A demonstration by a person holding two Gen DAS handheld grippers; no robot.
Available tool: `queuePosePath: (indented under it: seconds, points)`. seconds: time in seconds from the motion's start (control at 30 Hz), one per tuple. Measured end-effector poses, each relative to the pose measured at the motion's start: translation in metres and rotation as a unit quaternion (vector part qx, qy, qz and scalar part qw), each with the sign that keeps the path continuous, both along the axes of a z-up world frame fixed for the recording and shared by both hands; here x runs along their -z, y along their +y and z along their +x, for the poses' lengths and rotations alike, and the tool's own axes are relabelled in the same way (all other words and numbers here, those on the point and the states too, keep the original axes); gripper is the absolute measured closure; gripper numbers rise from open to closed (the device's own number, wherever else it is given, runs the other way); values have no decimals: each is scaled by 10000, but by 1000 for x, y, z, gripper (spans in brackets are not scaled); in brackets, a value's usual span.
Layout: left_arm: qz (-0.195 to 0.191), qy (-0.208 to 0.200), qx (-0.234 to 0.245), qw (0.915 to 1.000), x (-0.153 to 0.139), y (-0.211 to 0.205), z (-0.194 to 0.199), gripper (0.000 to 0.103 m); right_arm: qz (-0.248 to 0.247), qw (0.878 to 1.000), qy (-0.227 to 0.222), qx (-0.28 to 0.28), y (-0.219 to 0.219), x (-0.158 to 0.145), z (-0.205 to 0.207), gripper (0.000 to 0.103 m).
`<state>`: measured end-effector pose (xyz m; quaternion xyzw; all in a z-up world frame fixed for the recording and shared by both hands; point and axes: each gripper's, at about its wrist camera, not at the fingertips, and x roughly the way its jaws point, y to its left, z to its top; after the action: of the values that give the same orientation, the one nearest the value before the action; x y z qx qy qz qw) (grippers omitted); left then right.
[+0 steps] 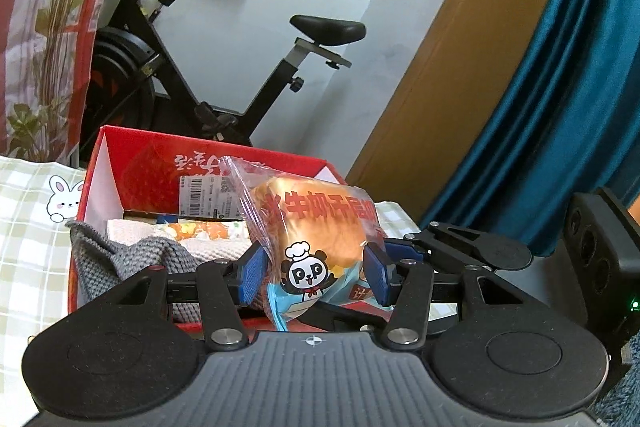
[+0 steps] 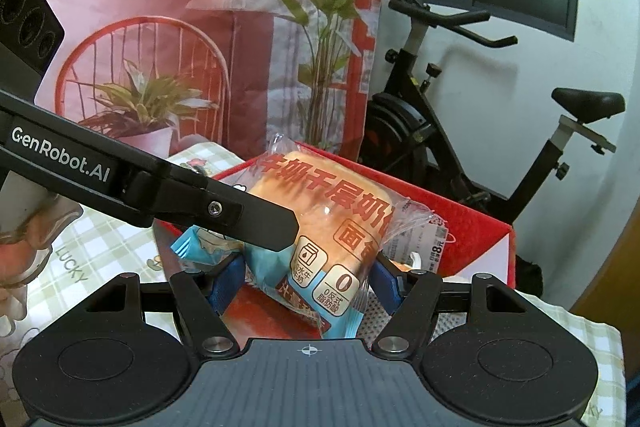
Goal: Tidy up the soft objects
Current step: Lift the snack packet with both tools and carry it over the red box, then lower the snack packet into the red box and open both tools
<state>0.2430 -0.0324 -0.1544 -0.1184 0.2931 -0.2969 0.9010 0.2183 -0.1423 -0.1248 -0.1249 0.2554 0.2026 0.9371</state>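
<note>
Packaged bread [image 1: 316,239] clamped between blue pads of left gripper [image 1: 316,273] and, from the other side, right gripper [image 2: 308,279]; both sets of jaws about half open, pressing the wrapper. Held above open red box [image 1: 160,163] containing grey knitted cloth [image 1: 120,259].

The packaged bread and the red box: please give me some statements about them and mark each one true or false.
1. Both grippers grip the same packaged bread. True: the left gripper and the right gripper each have their jaws closed on it.
2. The red box is empty. False: a grey knitted cloth and other items lie in it.
3. The bread wrapper shows a panda in a chef hat. True.
4. The bread lies flat on the checked tablecloth. False: it is held up in front of the box.
5. An exercise bike stands behind the box. True.
</note>
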Motion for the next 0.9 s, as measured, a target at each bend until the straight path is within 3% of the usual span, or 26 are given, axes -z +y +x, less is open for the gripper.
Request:
queuePosePath:
  seconds: [0.4, 0.67, 0.9]
  points:
    - [95, 224, -208, 9995, 11, -2, 57, 48, 180, 9990, 351, 208, -7, 13, 71, 39]
    - [538, 259, -339, 9976, 16, -3, 62, 45, 35, 9975, 534, 456, -7, 27, 80, 37]
    - [1011, -23, -612, 9930, 5, 3, 50, 20, 3, 9947, 504, 891, -17, 19, 76, 27]
